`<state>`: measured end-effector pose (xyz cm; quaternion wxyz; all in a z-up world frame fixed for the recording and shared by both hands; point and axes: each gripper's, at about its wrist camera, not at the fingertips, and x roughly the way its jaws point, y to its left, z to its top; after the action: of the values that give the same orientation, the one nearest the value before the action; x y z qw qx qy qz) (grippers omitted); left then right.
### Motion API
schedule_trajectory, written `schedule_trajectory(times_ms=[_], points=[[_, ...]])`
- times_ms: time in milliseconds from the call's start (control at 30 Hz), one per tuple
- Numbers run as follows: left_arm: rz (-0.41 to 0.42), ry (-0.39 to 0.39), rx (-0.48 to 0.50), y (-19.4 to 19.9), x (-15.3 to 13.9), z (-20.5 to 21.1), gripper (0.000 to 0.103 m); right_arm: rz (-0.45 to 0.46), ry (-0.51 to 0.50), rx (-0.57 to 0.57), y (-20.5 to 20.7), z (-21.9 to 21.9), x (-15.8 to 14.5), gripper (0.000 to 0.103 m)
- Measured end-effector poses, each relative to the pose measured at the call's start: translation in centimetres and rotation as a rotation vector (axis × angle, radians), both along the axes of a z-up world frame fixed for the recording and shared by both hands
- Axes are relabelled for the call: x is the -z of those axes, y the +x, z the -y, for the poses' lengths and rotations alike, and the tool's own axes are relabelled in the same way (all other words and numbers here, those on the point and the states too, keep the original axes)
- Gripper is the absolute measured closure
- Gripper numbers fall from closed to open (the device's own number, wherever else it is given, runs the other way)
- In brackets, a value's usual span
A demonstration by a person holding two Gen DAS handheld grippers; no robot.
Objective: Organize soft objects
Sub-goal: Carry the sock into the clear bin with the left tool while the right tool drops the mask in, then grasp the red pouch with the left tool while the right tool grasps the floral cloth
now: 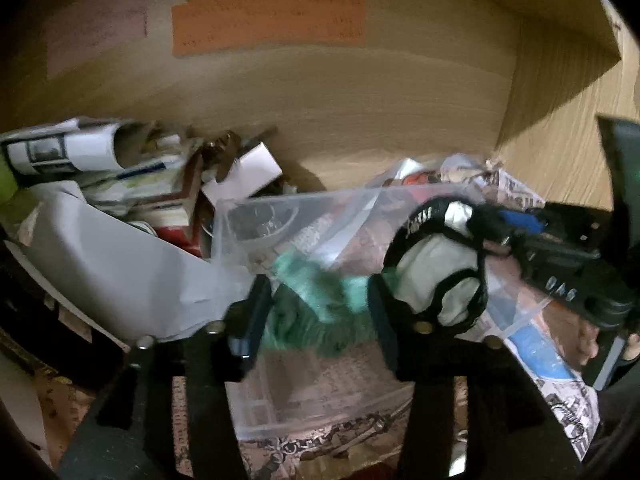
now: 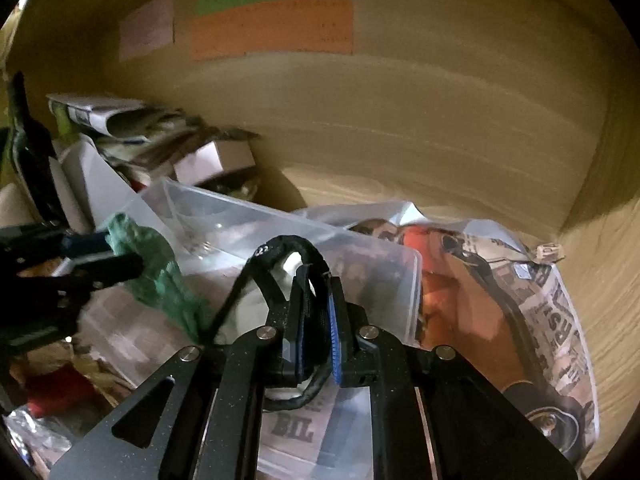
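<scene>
A fuzzy green cloth hangs between the fingers of my left gripper, over a clear plastic box; in the right wrist view the left gripper's jaws pinch the green cloth's top. My right gripper is shut on the black strap of a white and black soft item. In the left wrist view the right gripper holds that white item above the box's right side.
The box lies on a wooden shelf with wooden back and side walls. Stacked papers and small cartons crowd the left. A plastic bag with newspaper print lies on the right. Coloured notes are stuck on the back wall.
</scene>
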<state>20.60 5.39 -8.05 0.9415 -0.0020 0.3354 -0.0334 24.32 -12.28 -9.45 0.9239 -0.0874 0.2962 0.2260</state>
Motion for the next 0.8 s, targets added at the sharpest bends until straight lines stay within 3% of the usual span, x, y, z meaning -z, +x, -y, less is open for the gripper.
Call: schedule_trajectory(times_ms=[33, 100, 267, 567, 800], points=[[0.012, 0.001, 0.002, -0.4, -0.4, 0.0, 0.049, -0.006, -0.004, 0.002, 0.0, 0.0, 0.1, 0.081], [0.035, 0.003, 0.007, -1.3, -1.3, -0.1, 0.045, -0.004, -0.002, 0.006, -0.2, 0.1, 0.0, 0.060], [0.116, -0.002, -0.006, -4.2, -3.8, -0.6, 0.029, 0.091, -0.006, 0.018, -2.6, 0.6, -1.7, 0.027], [0.210, -0.004, -0.036, -10.1, -5.5, -1.0, 0.002, 0.204, 0.085, -0.040, -8.5, 2.5, -4.9, 0.016], [0.145, 0.012, -0.018, -11.8, -3.4, -0.2, 0.001, 0.227, 0.116, -0.062, -12.4, 3.4, -4.4, 0.010]])
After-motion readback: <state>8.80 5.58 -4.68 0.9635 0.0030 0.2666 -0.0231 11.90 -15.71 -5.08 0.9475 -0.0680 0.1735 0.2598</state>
